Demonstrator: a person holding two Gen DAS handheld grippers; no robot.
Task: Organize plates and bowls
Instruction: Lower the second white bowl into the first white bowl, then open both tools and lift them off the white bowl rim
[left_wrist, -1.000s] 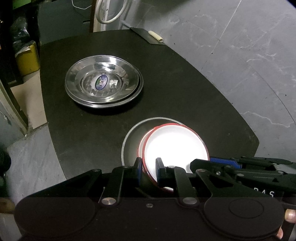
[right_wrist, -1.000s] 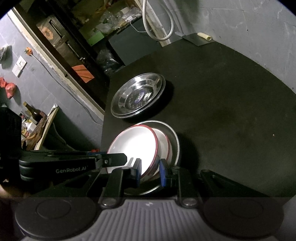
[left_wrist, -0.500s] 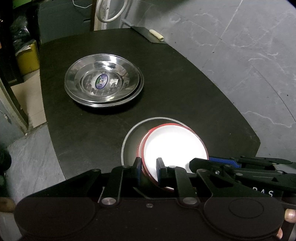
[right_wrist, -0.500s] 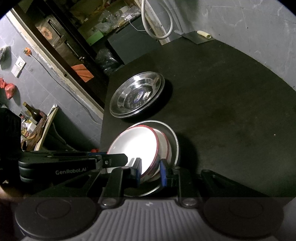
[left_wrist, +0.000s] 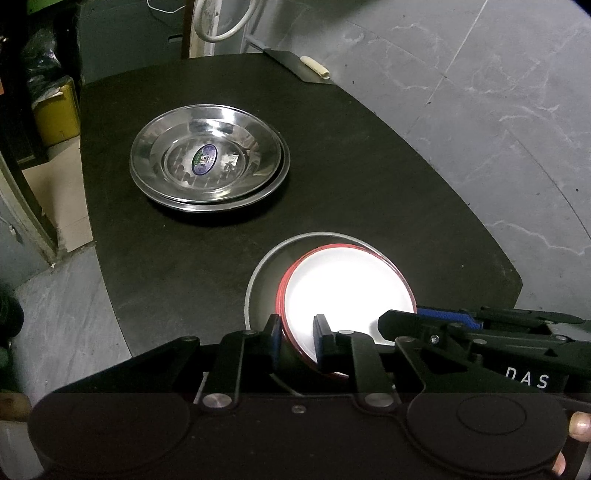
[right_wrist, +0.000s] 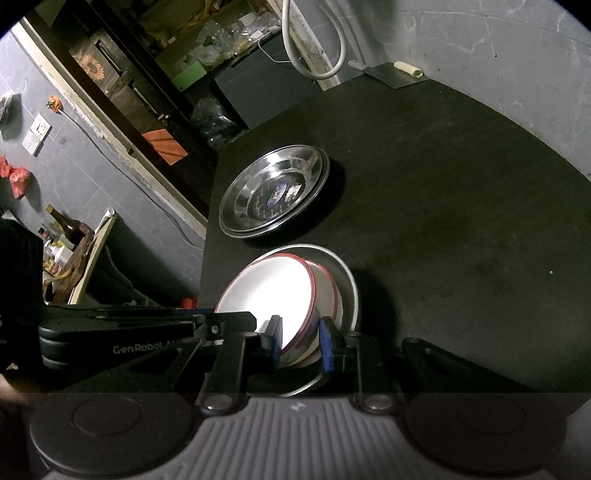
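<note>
A: Dark tabletop (left_wrist: 369, 177), and what's around? At the far edge a metal scraper (left_wrist: 299, 66) with a pale roll (left_wrist: 314, 67) lying on it, and a white hose (left_wrist: 221, 26) looping down behind.

B: Count the dishes.

A: Two steel plates (left_wrist: 208, 162) stacked far left, a sticker in the top one. Nearer, one grey plate (left_wrist: 266, 266) carries two red-rimmed white bowls (left_wrist: 347, 284), nested, the upper one tilted.

B: And the grippers?

A: Both crowd that stack from the near edge. The left gripper (left_wrist: 297, 336) is nearly closed, the upper bowl's rim between its fingers. I can't tell whether the pads press. The right gripper (right_wrist: 301, 341) is just as narrow, straddling the bowls' near side; contact is unclear there too.
</note>
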